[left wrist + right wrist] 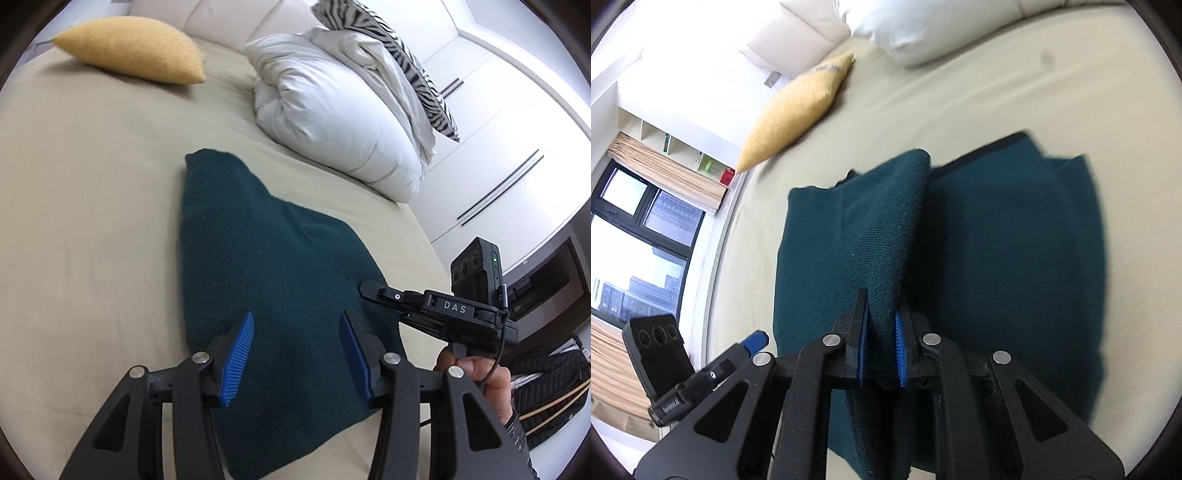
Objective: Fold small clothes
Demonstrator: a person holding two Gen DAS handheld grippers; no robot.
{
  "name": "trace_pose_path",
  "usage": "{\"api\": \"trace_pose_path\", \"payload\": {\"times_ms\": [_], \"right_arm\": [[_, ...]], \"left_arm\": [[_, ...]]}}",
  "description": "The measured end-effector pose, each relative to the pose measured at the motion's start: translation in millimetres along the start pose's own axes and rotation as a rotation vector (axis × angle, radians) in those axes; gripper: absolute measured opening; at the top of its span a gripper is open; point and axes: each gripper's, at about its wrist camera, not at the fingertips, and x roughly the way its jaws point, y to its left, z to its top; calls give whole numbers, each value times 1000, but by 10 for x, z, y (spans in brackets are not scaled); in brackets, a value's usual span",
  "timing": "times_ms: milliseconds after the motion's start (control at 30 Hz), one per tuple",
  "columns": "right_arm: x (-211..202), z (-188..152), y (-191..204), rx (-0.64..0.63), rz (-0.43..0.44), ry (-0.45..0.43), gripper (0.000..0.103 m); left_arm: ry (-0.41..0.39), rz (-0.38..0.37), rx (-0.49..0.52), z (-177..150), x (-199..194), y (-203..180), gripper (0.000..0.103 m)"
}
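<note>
A dark teal knitted garment (258,266) lies partly folded on the beige bed sheet (81,221). My left gripper (295,325) is open, its blue pads hovering over the garment's near end, holding nothing. My right gripper (882,325) is shut on a raised fold of the same garment (886,229), lifting that fold above the flat part (1015,240). In the left wrist view the right gripper (373,290) shows at the garment's right edge, held by a hand.
A yellow cushion (136,51) lies at the far side of the bed, also in the right wrist view (798,110). A bundled white duvet (332,110) with a zebra pillow (402,48) lies far right. White wardrobes (498,129) stand past the bed's right edge.
</note>
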Motion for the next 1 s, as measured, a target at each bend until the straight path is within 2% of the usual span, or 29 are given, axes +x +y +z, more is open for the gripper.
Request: {"api": "trace_pose_path", "payload": {"times_ms": [167, 300, 367, 467, 533, 600, 667, 733, 767, 800, 833, 900, 933, 1000], "right_arm": [[-407, 20, -386, 16, -22, -40, 11], [-692, 23, -722, 60, -24, -81, 11], [-625, 36, -773, 77, -39, -77, 11], [-575, -39, -1082, 119, -65, -77, 10], [-524, -85, -1231, 169, -27, -91, 10], [-492, -131, -1280, 162, -18, -98, 10], [-441, -162, -1286, 148, -13, -85, 11], [-434, -199, -1358, 189, 19, -83, 12], [-456, -217, -1358, 202, 15, -82, 16], [-500, -231, -1286, 185, -42, -84, 28], [-554, -242, -1194, 163, -108, -95, 32], [-701, -260, -952, 107, -194, -156, 32], [-808, -292, -817, 69, -177, -186, 32], [-949, -367, -532, -12, -91, -213, 32]], "left_arm": [[9, 15, 103, 80, 234, -393, 51], [30, 44, 162, 77, 470, -567, 51], [60, 71, 175, 44, 655, -578, 51], [87, 88, 168, -34, 803, -513, 50], [76, 91, 195, -83, 795, -513, 50], [83, 107, 219, -105, 813, -512, 50], [95, 106, 211, -113, 854, -466, 50], [96, 99, 215, -126, 860, -446, 50], [94, 97, 219, -142, 852, -435, 50], [92, 96, 221, -146, 825, -436, 50], [90, 97, 217, -141, 806, -436, 50], [77, 112, 205, -102, 716, -479, 50], [64, 117, 205, -83, 676, -502, 50], [6, 141, 240, -3, 558, -596, 50]]}}
